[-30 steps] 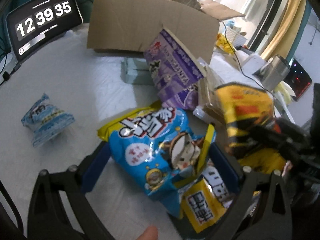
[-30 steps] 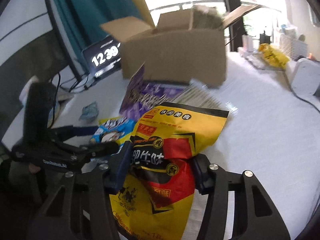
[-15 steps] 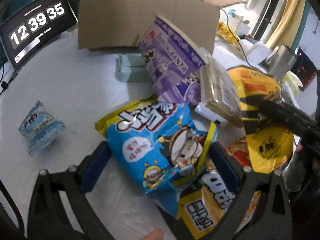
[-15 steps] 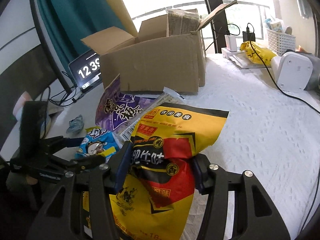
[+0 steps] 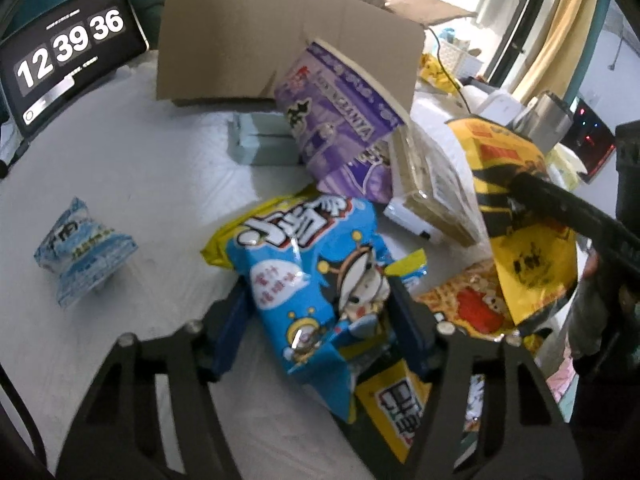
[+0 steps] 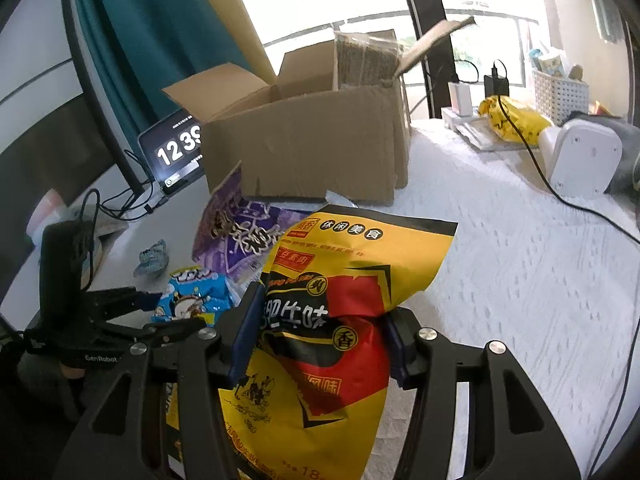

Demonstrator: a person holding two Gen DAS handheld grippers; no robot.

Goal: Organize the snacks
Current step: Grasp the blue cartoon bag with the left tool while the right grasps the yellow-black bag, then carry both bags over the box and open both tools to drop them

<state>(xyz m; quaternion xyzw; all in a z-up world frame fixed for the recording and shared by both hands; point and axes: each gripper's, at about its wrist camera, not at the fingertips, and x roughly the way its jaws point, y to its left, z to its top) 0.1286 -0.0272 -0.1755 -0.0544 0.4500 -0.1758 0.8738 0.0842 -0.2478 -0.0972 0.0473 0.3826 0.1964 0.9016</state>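
A blue cartoon snack bag (image 5: 308,264) lies on the white table among a heap of snacks. My left gripper (image 5: 318,304) is closing on its near end, and both pads touch the bag's sides. The same bag (image 6: 192,300) and the left gripper (image 6: 168,312) show at the left of the right wrist view. My right gripper (image 6: 320,320) is shut on a yellow, red and black snack bag (image 6: 344,280), held up off the table. That bag (image 5: 516,208) hangs at the right of the left wrist view.
An open cardboard box (image 6: 304,148) stands behind the heap, with a purple bag (image 5: 340,120) leaning on it. A clear-wrapped pack (image 5: 432,184), an orange bag (image 5: 472,304) and a small pale blue packet (image 5: 80,248) lie nearby. A clock tablet (image 5: 68,40) stands far left; a white device (image 6: 580,160) and cable lie right.
The left jaws have come in from wide apart onto the blue bag. The right gripper has carried the yellow bag slightly rightward, uncovering the orange bag beneath.
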